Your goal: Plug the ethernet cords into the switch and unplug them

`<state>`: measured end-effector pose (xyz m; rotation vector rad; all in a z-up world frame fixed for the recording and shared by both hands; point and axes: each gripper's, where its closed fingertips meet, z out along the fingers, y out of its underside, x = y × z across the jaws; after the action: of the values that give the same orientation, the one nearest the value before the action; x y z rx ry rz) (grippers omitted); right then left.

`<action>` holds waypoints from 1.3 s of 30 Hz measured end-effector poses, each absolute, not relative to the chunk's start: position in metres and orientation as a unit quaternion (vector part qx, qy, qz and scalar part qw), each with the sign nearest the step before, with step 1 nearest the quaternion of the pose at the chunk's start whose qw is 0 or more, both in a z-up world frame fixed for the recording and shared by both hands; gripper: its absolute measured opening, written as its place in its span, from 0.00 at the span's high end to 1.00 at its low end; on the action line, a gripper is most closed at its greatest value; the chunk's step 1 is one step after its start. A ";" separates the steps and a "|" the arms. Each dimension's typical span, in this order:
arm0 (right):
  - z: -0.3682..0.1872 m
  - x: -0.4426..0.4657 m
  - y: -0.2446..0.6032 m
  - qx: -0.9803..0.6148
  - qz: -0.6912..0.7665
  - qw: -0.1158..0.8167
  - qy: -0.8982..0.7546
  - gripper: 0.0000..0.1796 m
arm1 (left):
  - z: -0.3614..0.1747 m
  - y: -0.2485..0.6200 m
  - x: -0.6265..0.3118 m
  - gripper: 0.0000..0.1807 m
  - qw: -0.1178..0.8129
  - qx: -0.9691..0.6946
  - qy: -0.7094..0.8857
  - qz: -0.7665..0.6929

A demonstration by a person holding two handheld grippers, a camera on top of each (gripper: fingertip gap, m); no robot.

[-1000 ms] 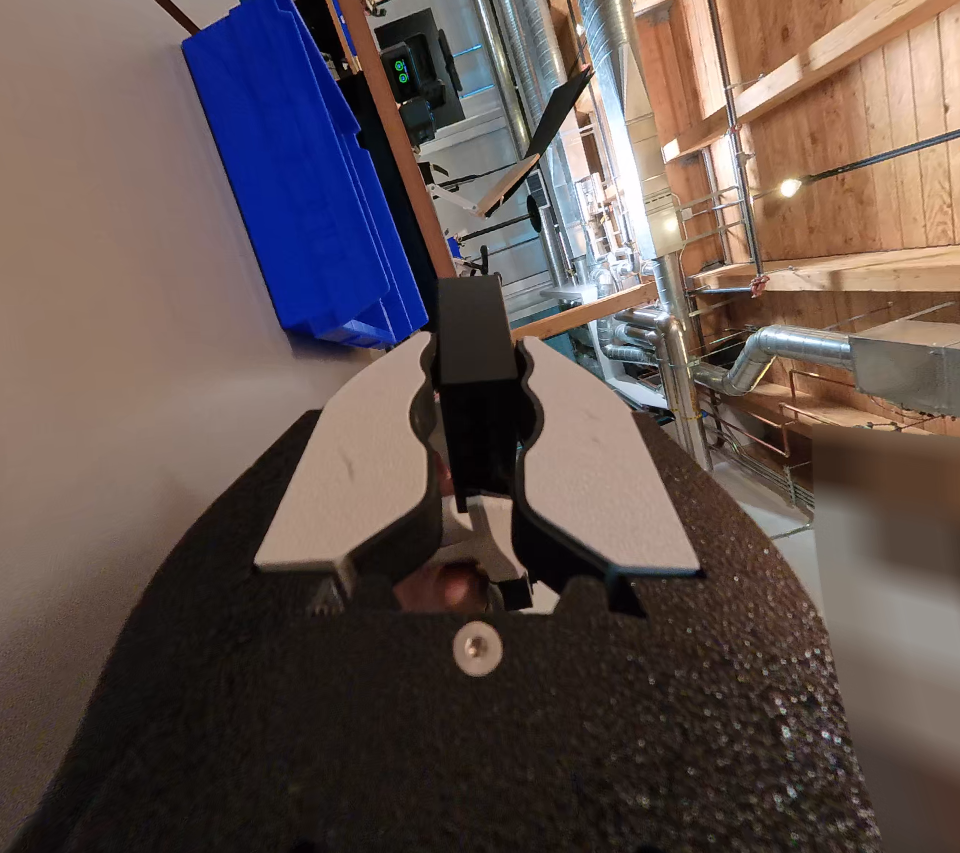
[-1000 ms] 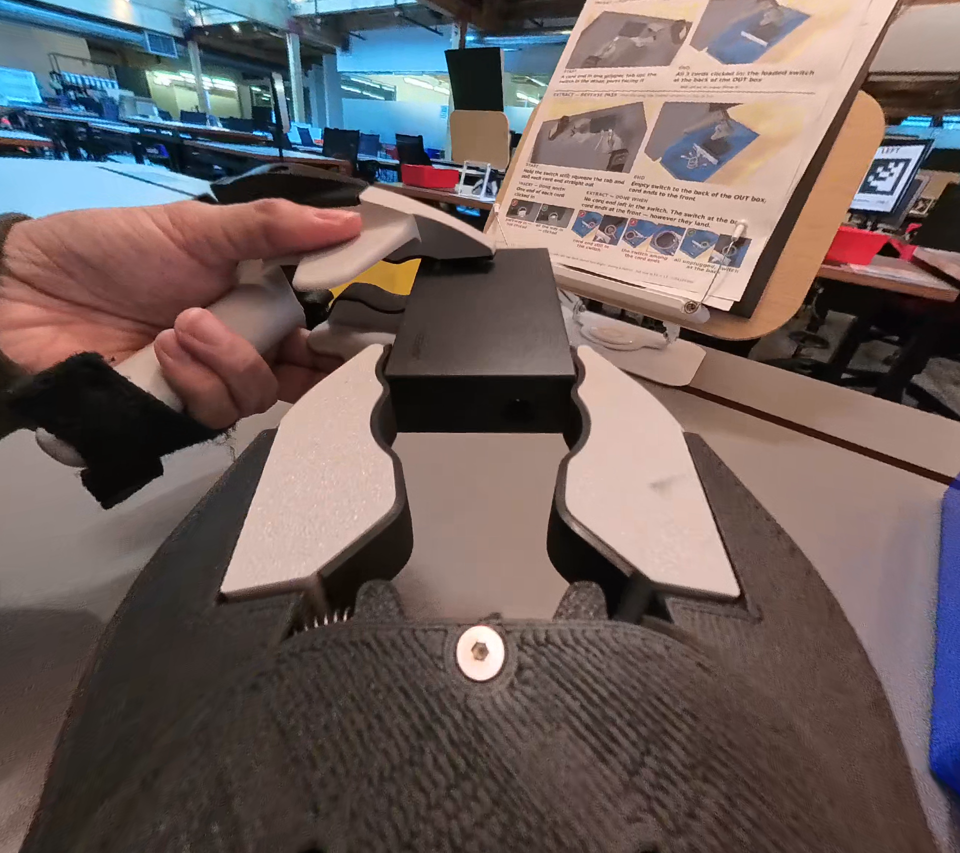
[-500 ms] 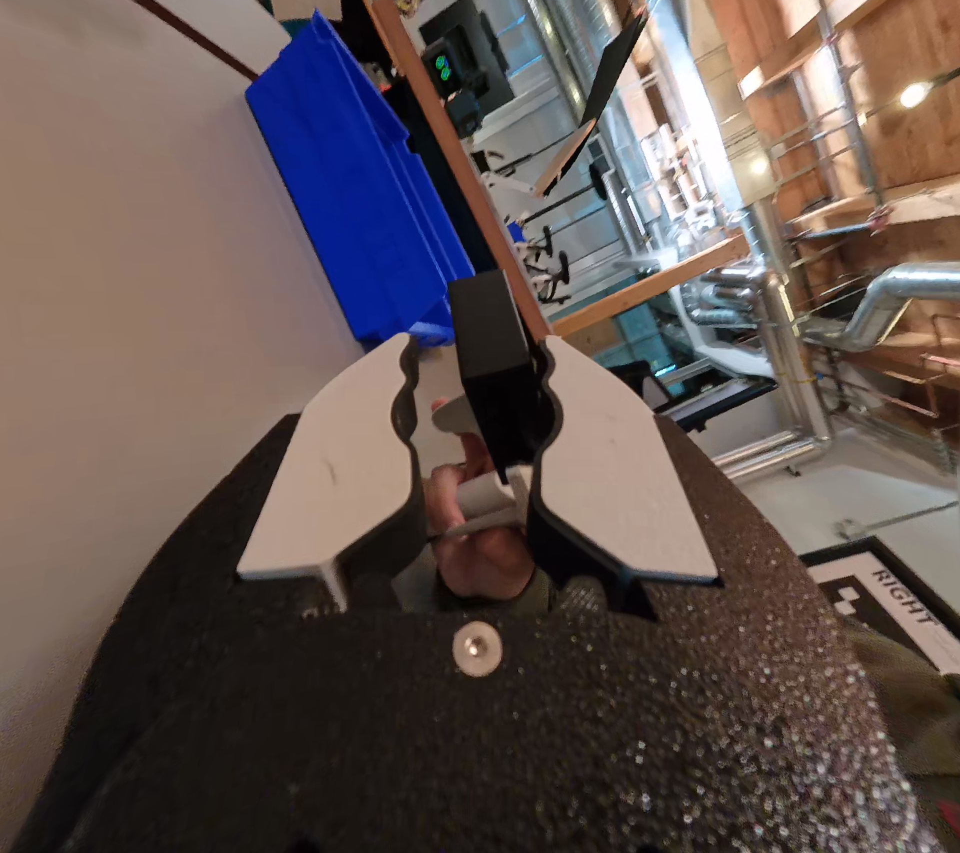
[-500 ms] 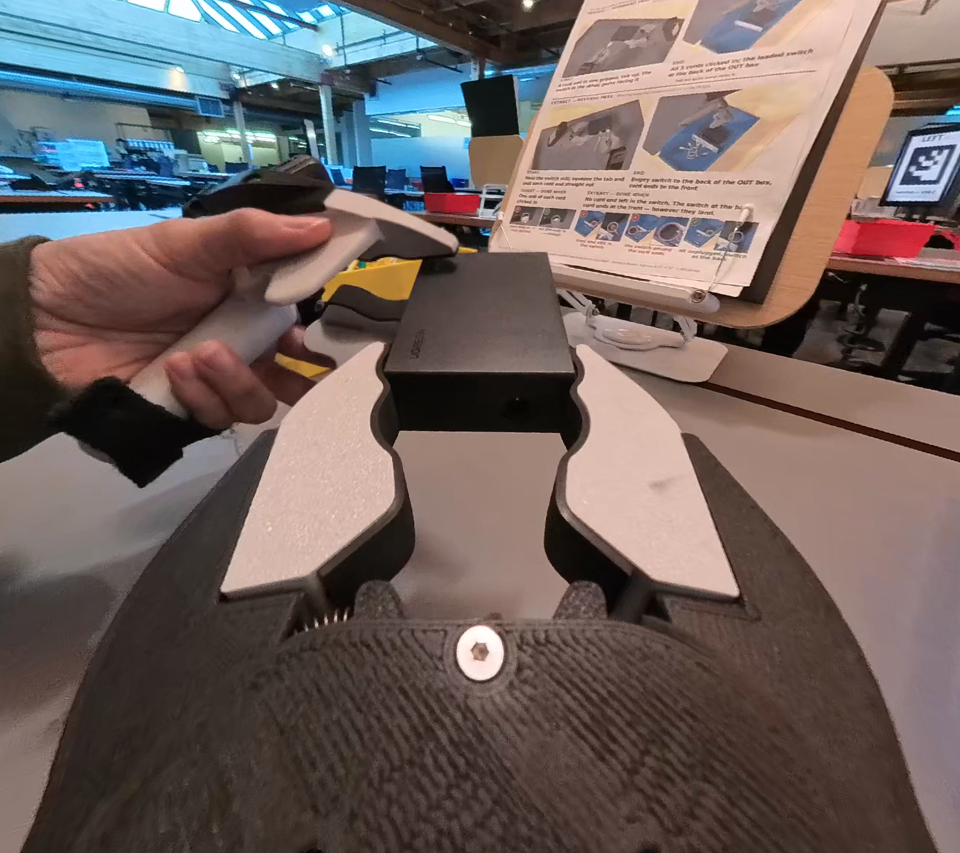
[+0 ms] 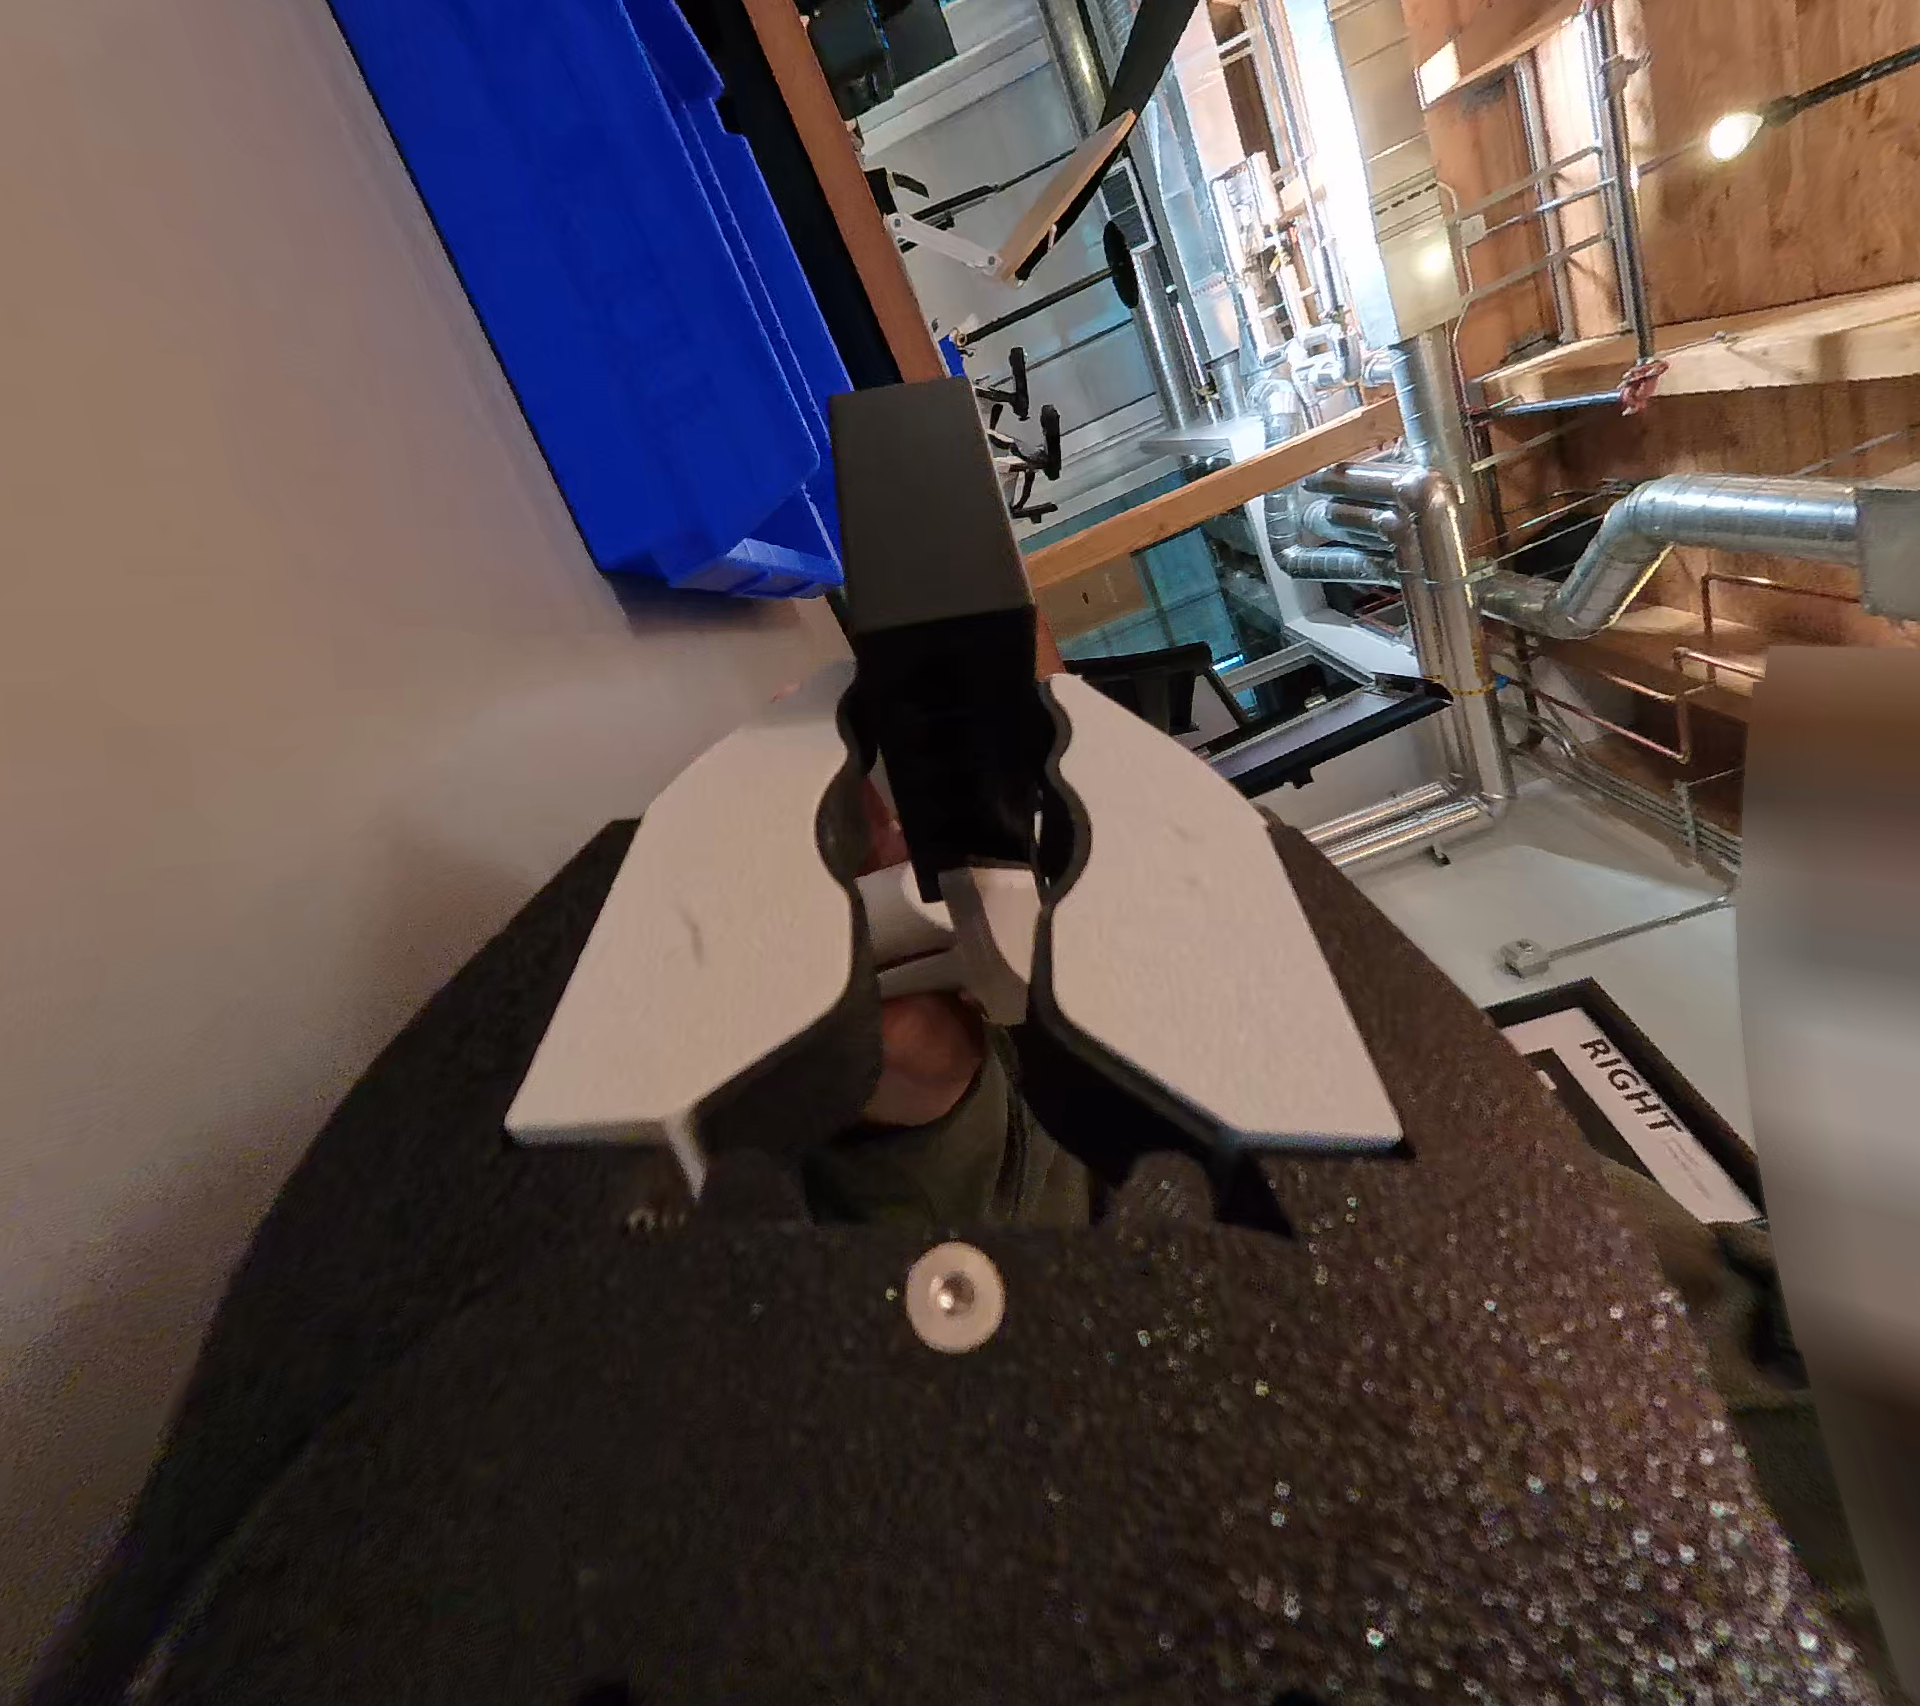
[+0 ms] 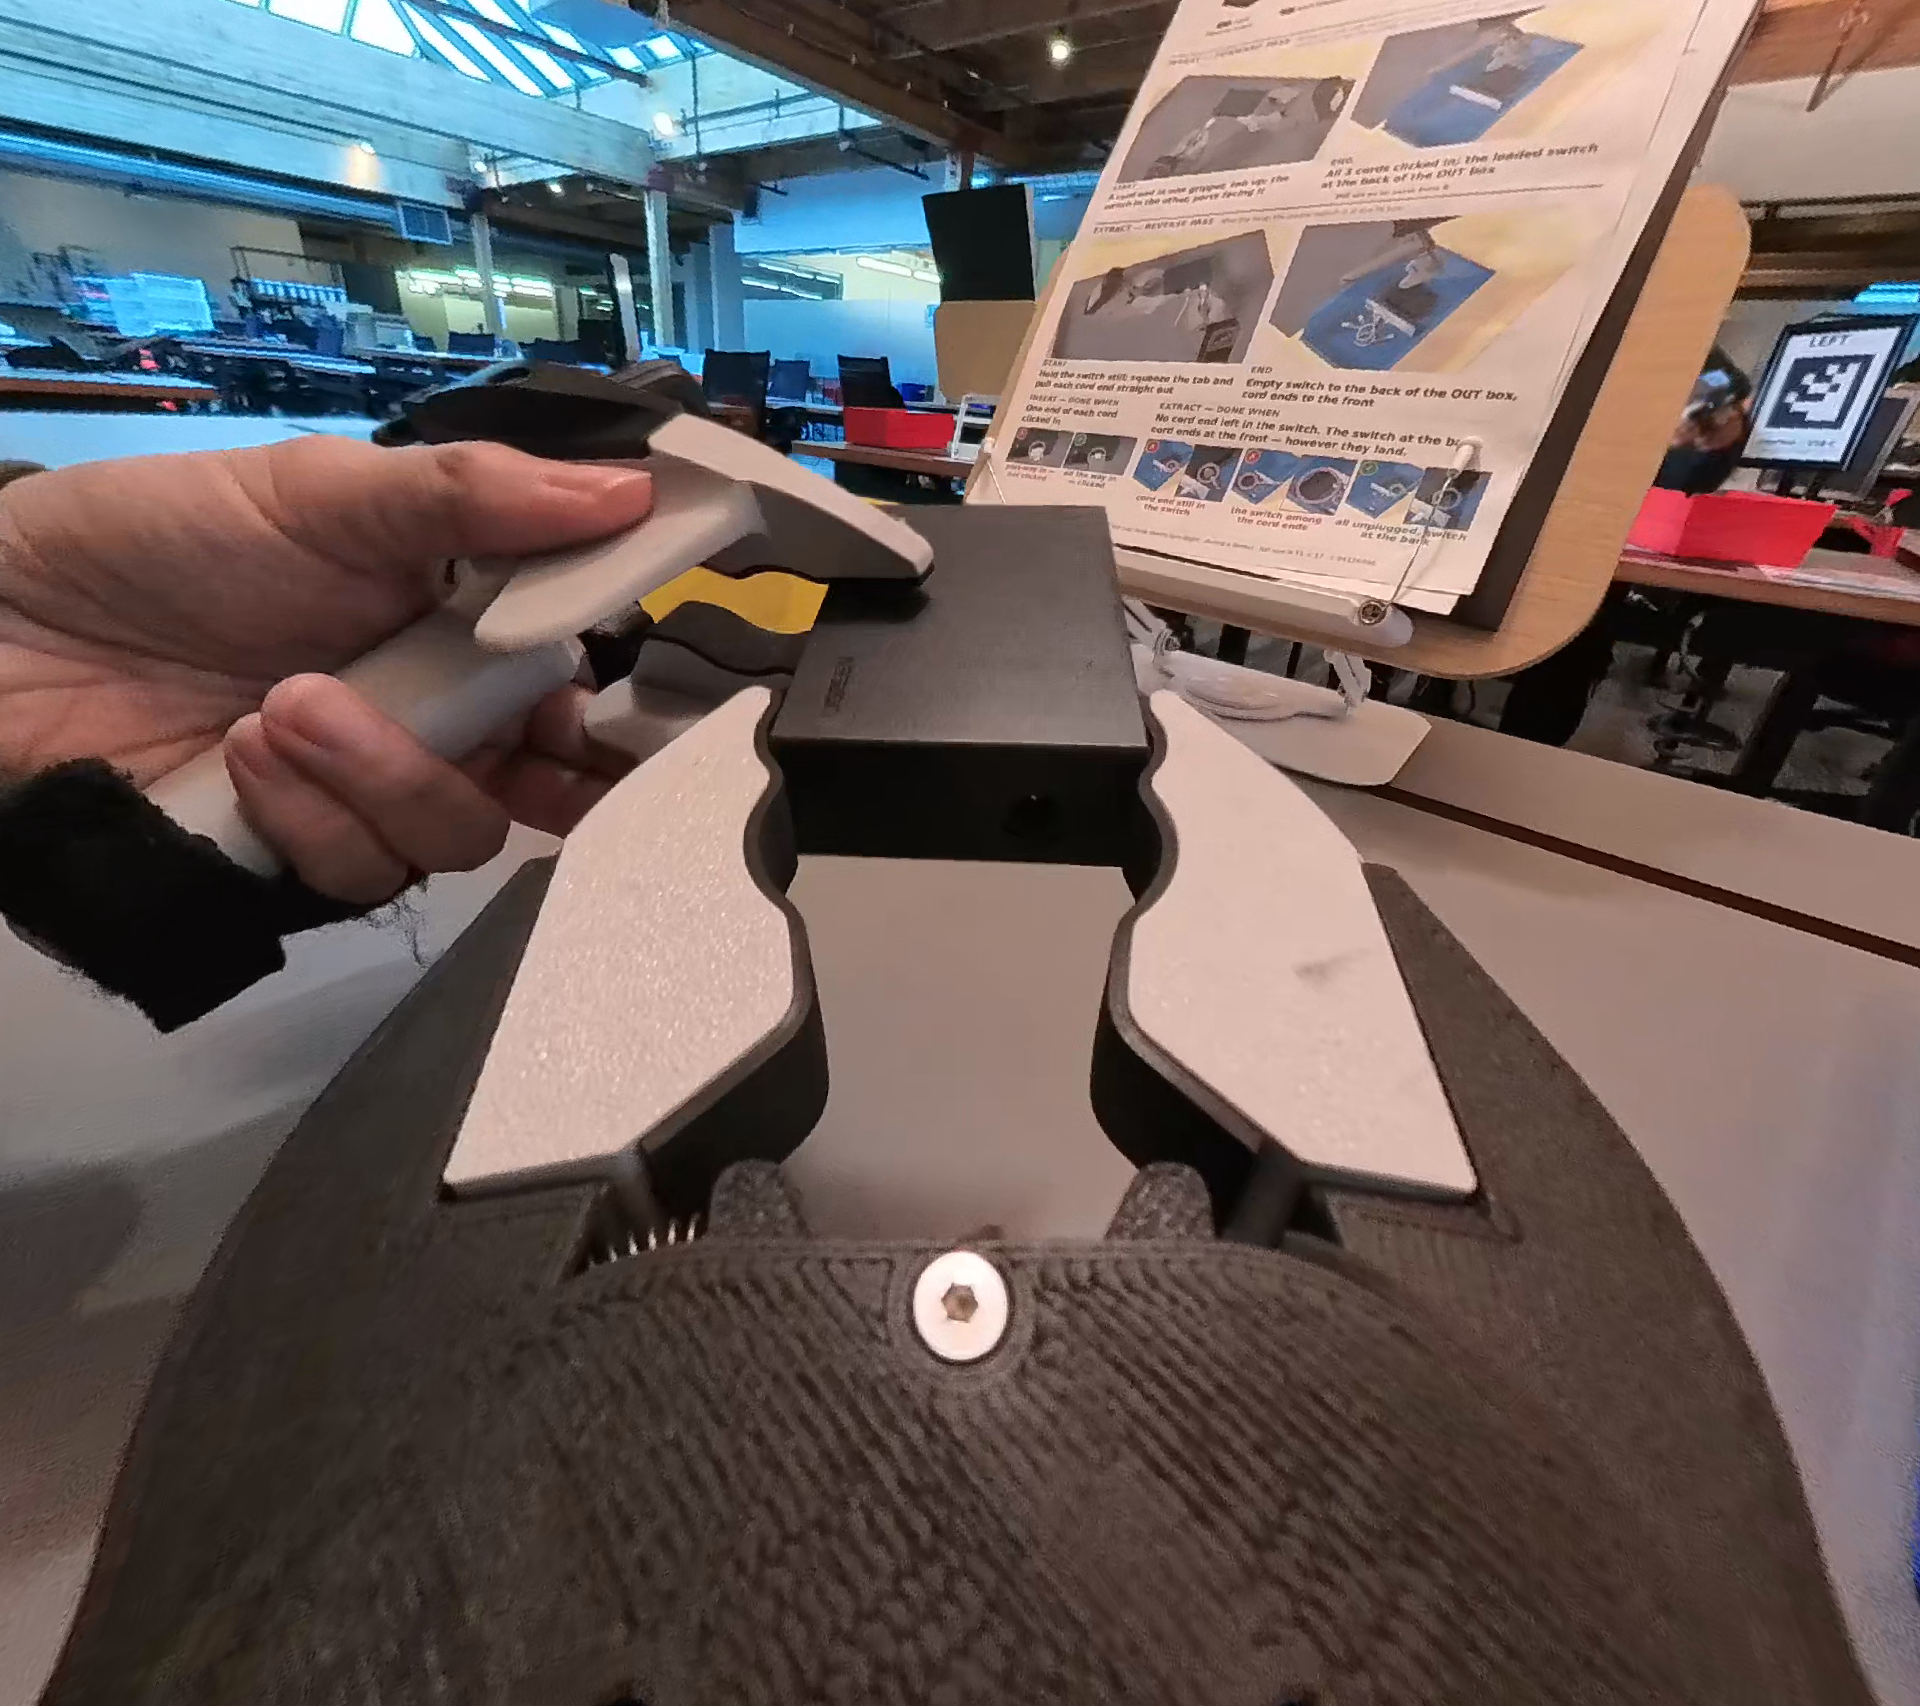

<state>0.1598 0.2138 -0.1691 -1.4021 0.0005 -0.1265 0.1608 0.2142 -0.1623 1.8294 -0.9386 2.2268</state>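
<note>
Gripping switch [image 6: 961,669], both tongs [image 6: 961,768], mid-air

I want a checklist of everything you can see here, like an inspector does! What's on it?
Surface: pale grey table, bare in front of the gripper.
Job's things: black switch, held up off the table.
Clutter: blue bins on the table; instruction sheet on a wooden stand.
Grippers: right gripper shut on the switch's sides; left gripper clamps the switch top and bottom; a hand holds its handle.
Cables: nothing seen.
Surroundings: big hall with desks, wooden ceiling, metal ducts.
</note>
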 end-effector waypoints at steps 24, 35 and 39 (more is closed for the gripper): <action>-0.167 0.161 0.213 -0.634 -0.060 0.771 0.020 0.66 | -0.161 0.222 0.162 0.85 0.034 0.615 -0.299 0.728; -0.167 0.165 0.211 -0.635 -0.022 0.772 0.028 0.66 | -0.158 0.233 0.157 0.72 -0.044 0.615 -0.336 0.712; -0.167 0.163 0.212 -0.636 -0.026 0.771 0.017 0.66 | -0.162 0.239 0.151 0.73 -0.088 0.628 -0.373 0.678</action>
<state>0.1633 0.2120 -0.1674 -1.3793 0.0366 -0.0570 0.1511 0.2392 -0.1621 2.0907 -1.2421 2.2577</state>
